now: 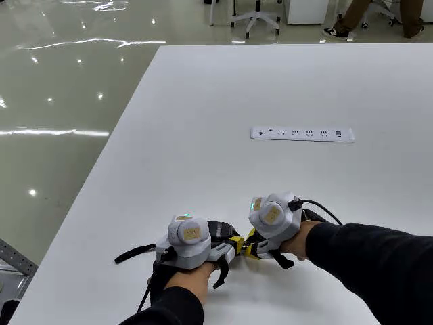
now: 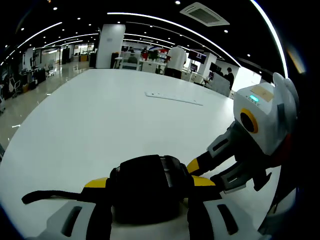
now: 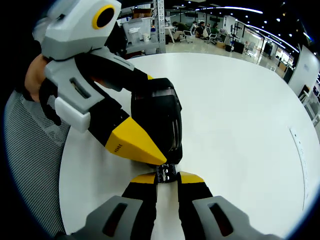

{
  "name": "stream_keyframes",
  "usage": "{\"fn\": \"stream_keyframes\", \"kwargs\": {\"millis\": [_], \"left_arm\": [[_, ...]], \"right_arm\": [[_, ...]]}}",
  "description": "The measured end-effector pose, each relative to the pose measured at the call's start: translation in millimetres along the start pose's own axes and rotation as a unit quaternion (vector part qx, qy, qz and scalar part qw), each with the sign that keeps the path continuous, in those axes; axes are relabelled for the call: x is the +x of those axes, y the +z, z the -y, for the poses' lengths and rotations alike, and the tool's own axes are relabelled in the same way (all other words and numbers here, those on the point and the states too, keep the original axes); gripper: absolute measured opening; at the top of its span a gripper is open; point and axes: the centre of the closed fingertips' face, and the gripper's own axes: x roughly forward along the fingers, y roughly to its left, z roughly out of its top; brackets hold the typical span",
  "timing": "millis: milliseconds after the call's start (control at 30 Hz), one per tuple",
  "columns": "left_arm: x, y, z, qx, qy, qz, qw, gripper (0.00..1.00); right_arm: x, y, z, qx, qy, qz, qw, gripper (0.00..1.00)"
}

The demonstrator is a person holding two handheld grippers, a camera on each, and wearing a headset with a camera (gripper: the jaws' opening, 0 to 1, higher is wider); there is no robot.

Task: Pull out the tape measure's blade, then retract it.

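Observation:
A black tape measure sits low on the white table, clamped between the yellow-tipped jaws of my left gripper. In the right gripper view its dark case lies just ahead, and my right gripper is shut on the small metal blade tip at the case's mouth. In the head view the left gripper and the right gripper meet tip to tip near the table's front edge, with the tape measure between them. Its black wrist strap trails to the left.
A white power strip lies flat further back on the white table. The table's left edge drops to a glossy floor. Chairs and a person's feet stand beyond the far edge.

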Motion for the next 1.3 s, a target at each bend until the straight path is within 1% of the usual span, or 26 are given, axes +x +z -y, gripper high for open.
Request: {"fn": "stream_keyframes", "kwargs": {"millis": [267,400,533,700,833,900,967,1100,1200,1300], "left_arm": [[0.2,-0.3,0.5,-0.001,-0.001,-0.001,1.0000,0.57],[0.1,-0.4,0.8,-0.001,-0.001,-0.001,1.0000,0.57],[0.4,-0.4,0.7,-0.001,-0.002,-0.001,1.0000,0.57],[0.5,-0.3,0.5,-0.001,-0.003,-0.002,1.0000,0.57],[0.5,-0.2,0.1,-0.003,-0.004,-0.002,1.0000,0.57],[0.2,-0.2,0.3,-0.002,-0.004,-0.002,1.0000,0.57],[0.2,-0.2,0.1,-0.002,-0.005,-0.003,1.0000,0.57],[0.1,-0.1,-0.1,-0.002,-0.005,-0.003,1.0000,0.57],[0.0,0.0,-0.2,-0.002,-0.005,-0.003,1.0000,0.57],[0.3,0.4,-0.1,-0.002,-0.006,-0.002,1.0000,0.58]], "right_arm": [[2.9,2.3,-0.3,-0.011,0.004,0.001,0.9999,0.11],[2.3,1.7,0.9,0.017,0.006,0.007,0.9998,0.12],[1.9,1.5,1.2,0.014,0.004,0.011,0.9998,0.12],[1.9,0.7,1.6,0.005,0.004,0.005,1.0000,0.11],[3.8,2.8,2.1,0.010,0.004,0.006,0.9999,0.11],[4.1,3.1,2.4,0.000,0.004,0.002,1.0000,0.11],[4.0,2.8,2.8,0.005,0.005,0.005,1.0000,0.11],[4.1,3.0,2.6,0.002,0.004,0.004,1.0000,0.11],[4.1,3.0,2.4,-0.001,0.001,0.003,1.0000,0.11],[4.2,3.0,2.5,0.004,-0.007,-0.002,1.0000,0.12]]}}
